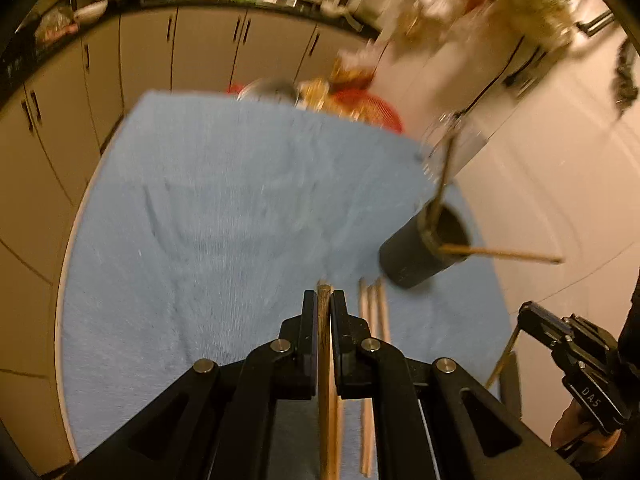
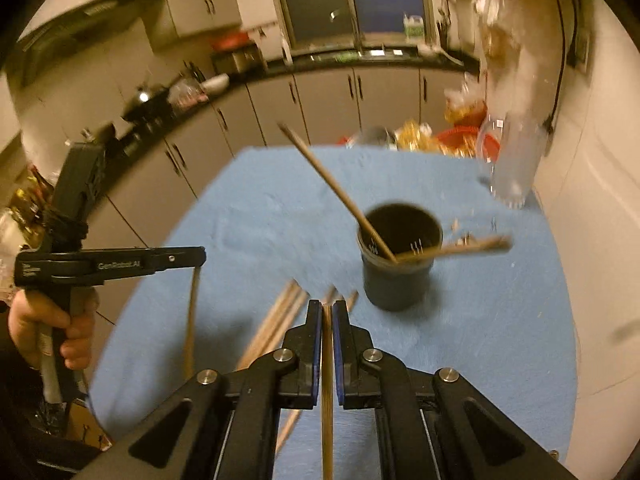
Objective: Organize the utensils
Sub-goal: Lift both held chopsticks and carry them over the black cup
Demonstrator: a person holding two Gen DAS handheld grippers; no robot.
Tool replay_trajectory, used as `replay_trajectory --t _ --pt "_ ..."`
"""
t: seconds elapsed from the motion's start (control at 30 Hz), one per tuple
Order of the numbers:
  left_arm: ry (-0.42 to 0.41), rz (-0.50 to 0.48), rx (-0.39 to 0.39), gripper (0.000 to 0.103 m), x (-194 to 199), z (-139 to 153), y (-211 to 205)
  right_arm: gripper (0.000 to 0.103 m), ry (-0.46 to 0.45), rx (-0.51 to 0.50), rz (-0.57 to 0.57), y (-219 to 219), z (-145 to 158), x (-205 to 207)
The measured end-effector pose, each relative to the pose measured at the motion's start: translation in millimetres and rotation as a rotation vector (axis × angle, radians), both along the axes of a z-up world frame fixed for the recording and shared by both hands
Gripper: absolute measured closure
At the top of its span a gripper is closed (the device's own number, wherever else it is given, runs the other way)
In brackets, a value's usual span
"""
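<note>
My left tool (image 1: 324, 300) points steeply down, its jaws pinched on a chopstick (image 1: 325, 360) that runs back between the fingers. My right tool (image 2: 327, 312) is angled down the same way, jaws clamped on another chopstick (image 2: 327, 380). My left hand (image 2: 52, 320) wraps the left tool's grip; my right hand (image 1: 580, 428) shows at the edge, gripping its handle.

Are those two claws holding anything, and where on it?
Yes. The left gripper and right gripper each pinch one chopstick, apparently near its end.
</note>
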State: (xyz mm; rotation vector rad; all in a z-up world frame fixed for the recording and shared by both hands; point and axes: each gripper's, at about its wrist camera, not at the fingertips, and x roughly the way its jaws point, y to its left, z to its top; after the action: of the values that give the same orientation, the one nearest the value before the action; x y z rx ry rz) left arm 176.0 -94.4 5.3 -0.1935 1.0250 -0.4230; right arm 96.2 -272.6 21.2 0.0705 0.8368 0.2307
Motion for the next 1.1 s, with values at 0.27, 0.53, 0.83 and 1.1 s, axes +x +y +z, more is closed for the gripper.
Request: replay_trajectory --t 0.27,0.53,0.83,1.1 --pt "-0.102 -0.006 -0.028 0.097 -21.4 49.8 1.2 0.097 -0.059 0.009 -0.001 -3.3 41.5 -30.8" --pt "-0.163 -0.02 -0.032 0.097 -25.6 80.1 3.6 0.097 -0.12 0.012 -0.008 -10.1 70.4 -37.8" --pt "-0.213 -0.027 -0.023 0.097 -16.0 110.9 -5.9 0.097 -0.206 0.01 -0.018 -16.8 107.4 -28.4" --pt "-0.246 -0.059 -0.019 0.097 -14.8 124.3 -21.6 0.097 -0.227 0.0 -0.029 -21.6 120.7 -33.3"
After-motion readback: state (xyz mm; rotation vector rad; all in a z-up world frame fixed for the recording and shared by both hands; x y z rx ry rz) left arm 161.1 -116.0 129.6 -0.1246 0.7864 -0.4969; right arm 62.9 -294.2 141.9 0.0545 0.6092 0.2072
